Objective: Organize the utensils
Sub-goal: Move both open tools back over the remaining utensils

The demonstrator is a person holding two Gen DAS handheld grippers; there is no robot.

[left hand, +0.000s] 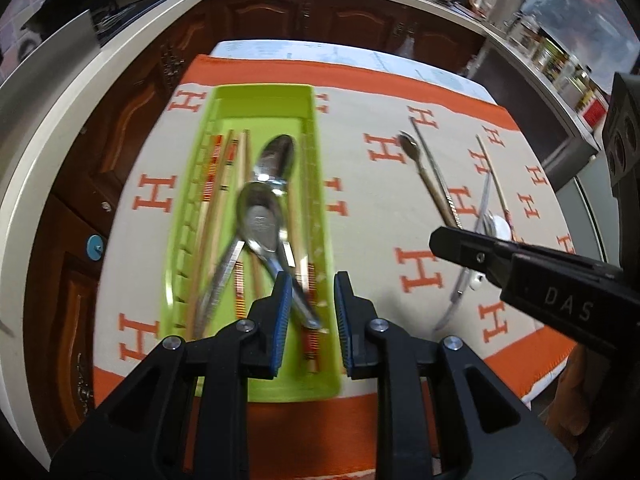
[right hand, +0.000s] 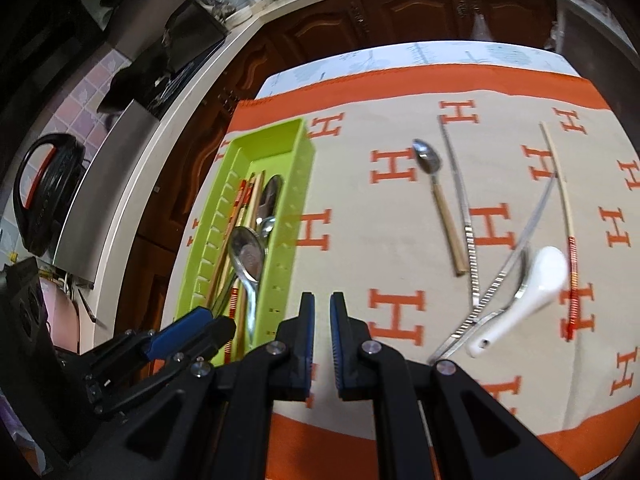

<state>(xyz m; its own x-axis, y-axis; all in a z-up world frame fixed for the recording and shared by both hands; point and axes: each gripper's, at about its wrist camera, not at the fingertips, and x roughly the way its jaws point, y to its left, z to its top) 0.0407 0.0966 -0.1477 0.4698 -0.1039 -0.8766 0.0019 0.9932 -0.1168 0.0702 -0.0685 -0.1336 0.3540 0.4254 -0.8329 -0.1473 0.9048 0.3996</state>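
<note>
My left gripper [left hand: 309, 320] hangs spread over the green tray [left hand: 312, 128], pinching nothing. My right gripper [right hand: 322, 344] is parted too, empty; the white spoon [right hand: 532, 284] lies at two o'clock.

Spoons [left hand: 264, 216] and chopsticks [left hand: 224, 172] in tray [left hand: 316, 200], ladle spoon [right hand: 532, 284] on cloth [right hand: 380, 240] to its right

Lime-green tray [left hand: 312, 120], orange-H cloth [left hand: 380, 208]

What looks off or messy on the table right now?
Nothing is damaged or spilled. The leftovers on the cloth lie in a tangle: the white spoon rests across crossed metal utensils, with a chopstick beside them. In the green tray, the spoons lie askew over the chopsticks.
</note>
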